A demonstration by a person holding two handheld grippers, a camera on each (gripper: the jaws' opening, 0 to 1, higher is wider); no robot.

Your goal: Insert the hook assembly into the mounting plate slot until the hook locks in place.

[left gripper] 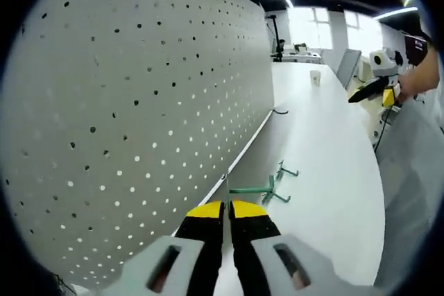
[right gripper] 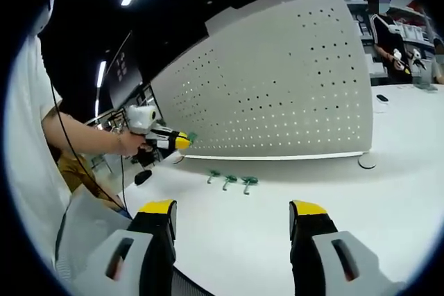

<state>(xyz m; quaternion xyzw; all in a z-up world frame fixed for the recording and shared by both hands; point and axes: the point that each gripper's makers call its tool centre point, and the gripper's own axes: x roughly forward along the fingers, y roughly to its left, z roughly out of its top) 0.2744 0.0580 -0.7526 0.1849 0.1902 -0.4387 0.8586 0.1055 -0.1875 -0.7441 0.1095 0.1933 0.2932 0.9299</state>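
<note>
A white pegboard (left gripper: 139, 102) stands upright on the white table (left gripper: 326, 157), and my left gripper (left gripper: 227, 207) is close to its foot. Its yellow-tipped jaws are shut on the stem of a green hook assembly (left gripper: 272, 186), which sticks out ahead over the table. In the right gripper view the pegboard (right gripper: 277, 88) is across the table, and the left gripper (right gripper: 182, 141) shows with the green hook (right gripper: 191, 137) at its tip. Three more green hooks (right gripper: 229, 182) lie below the board. My right gripper (right gripper: 232, 209) is open and holds nothing. It also shows far right (left gripper: 368, 91).
A small white cup (left gripper: 316, 77) and a black cable (left gripper: 279, 111) lie farther along the table. A round white disc (right gripper: 368, 162) rests by the board's right end. A person's arm (right gripper: 76, 136) holds the left gripper; another person (right gripper: 385, 32) stands behind.
</note>
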